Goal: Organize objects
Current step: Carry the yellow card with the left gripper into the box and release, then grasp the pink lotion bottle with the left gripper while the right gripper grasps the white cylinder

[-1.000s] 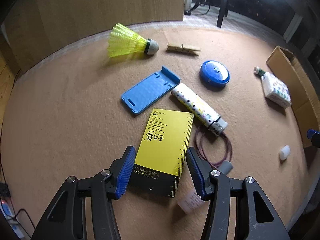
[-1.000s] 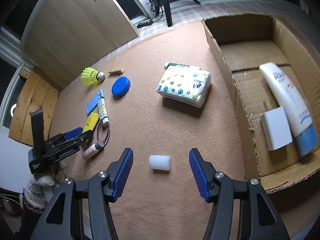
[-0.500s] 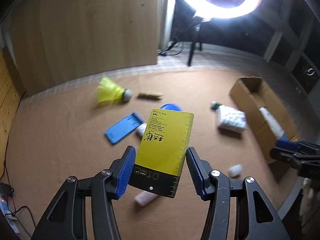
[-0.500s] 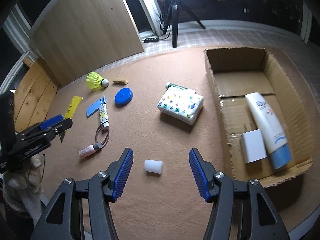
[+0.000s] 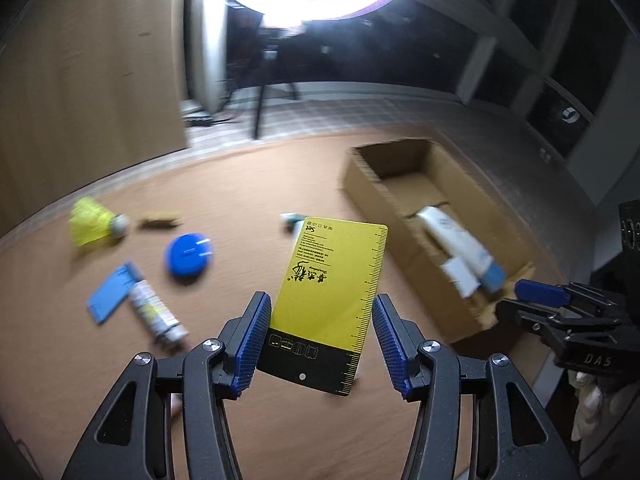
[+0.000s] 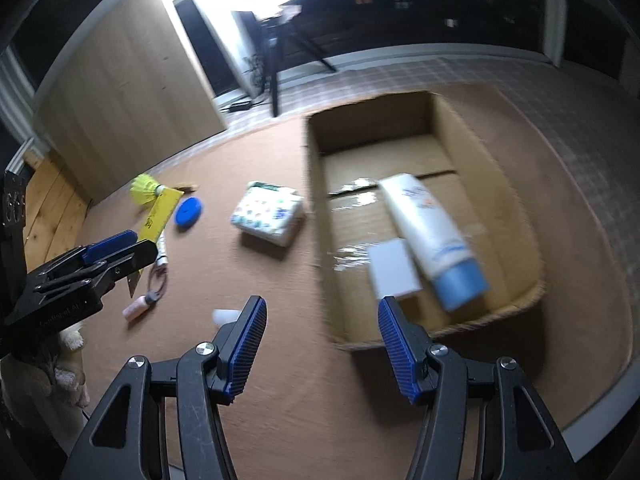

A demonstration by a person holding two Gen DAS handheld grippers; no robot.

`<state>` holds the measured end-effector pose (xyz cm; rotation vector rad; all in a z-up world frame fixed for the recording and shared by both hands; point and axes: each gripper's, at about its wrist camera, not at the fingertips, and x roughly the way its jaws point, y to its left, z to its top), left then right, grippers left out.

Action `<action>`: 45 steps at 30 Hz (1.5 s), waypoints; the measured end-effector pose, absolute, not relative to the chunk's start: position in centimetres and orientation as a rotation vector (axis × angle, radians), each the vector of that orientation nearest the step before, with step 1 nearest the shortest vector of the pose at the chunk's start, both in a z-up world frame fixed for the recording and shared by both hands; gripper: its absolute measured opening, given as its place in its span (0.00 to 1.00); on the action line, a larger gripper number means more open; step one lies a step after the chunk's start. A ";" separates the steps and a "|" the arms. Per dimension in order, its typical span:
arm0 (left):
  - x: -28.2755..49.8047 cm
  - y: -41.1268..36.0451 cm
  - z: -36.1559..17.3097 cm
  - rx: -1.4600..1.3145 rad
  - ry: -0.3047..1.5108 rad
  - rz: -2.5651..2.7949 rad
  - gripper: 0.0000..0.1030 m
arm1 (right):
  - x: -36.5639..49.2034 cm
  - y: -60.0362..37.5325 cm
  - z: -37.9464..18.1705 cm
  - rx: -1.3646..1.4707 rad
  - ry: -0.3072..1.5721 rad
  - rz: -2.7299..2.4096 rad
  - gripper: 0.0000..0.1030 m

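Left of the cardboard box (image 5: 404, 196), the left gripper (image 5: 318, 334) grips a yellow card (image 5: 334, 280) above the mat, mid-carry, I judge. Next it needs lowering inside the box and releasing. Beside it, the right gripper (image 6: 322, 344) hangs spread, empty.

Held aloft between blue pads of the left hand-held gripper (image 5: 318, 334): yellow ruler card (image 5: 334, 280), black band at its lower end, printed scale along one edge, tilted slightly. Open cardboard box (image 6: 436, 128) on the tan worktop (image 6: 280, 360), containing white tube with blue cap (image 6: 432, 236) and small white box (image 6: 394, 270) just beside it.
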<state>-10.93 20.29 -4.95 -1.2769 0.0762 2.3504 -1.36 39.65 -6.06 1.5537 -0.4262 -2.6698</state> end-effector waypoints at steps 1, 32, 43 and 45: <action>-10.9 21.5 -5.0 -1.269 0.085 2.334 0.55 | -1.1 40.4 -6.1 1.558 -0.436 -2.680 0.53; -11.9 31.9 -5.5 -1.256 0.115 2.232 0.61 | 0.4 44.2 -6.7 1.579 -0.476 -2.693 0.59; -11.4 20.5 -4.6 -1.309 0.027 2.377 0.61 | -0.4 39.4 -6.0 1.525 -0.435 -2.619 0.59; -11.2 18.3 -4.6 -1.322 0.010 2.405 0.61 | -0.5 38.3 -6.0 1.519 -0.418 -2.598 0.59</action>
